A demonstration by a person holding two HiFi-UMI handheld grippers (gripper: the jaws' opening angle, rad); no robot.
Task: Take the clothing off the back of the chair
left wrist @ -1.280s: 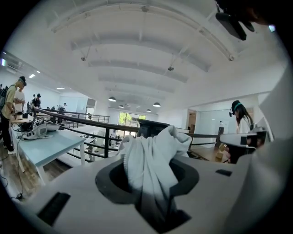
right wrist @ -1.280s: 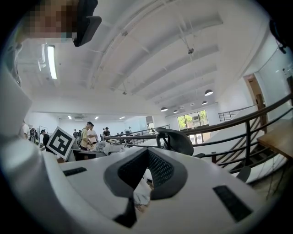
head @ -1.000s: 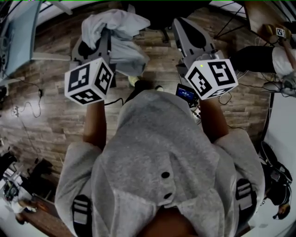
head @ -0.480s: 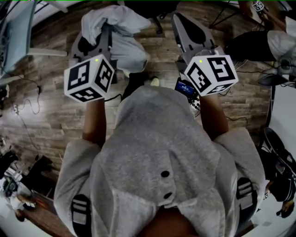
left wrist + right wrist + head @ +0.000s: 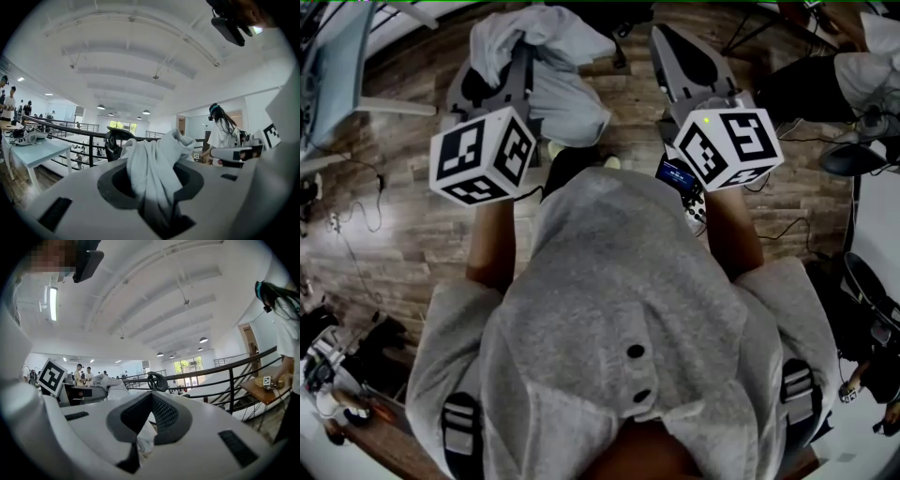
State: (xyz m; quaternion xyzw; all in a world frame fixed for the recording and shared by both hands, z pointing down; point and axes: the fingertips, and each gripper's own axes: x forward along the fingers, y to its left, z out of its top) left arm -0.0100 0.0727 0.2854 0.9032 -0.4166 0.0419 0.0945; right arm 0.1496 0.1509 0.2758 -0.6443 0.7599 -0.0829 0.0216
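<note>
A pale grey garment [image 5: 553, 70] hangs bunched from my left gripper [image 5: 511, 52], which is shut on it. In the left gripper view the cloth [image 5: 154, 173] fills the gap between the jaws and spills over them. The black office chair [image 5: 115, 140] stands farther off behind it, its back bare; it also shows in the right gripper view [image 5: 157, 380] and at the head view's top edge [image 5: 614, 19]. My right gripper [image 5: 675, 42] is held level beside the left one, its jaws meeting at the tips [image 5: 151, 397] with nothing gripped.
A light table [image 5: 33, 150] stands at the left before a black railing [image 5: 70, 131]. A person in a white shirt [image 5: 225, 136] works at the right. A wooden table [image 5: 267, 385] carries a marker block. Cables [image 5: 356, 225] lie on the wood floor.
Both grippers have travelled together across the room with the garment still in the left one. The floor and the person at the right have shifted in the head view.
</note>
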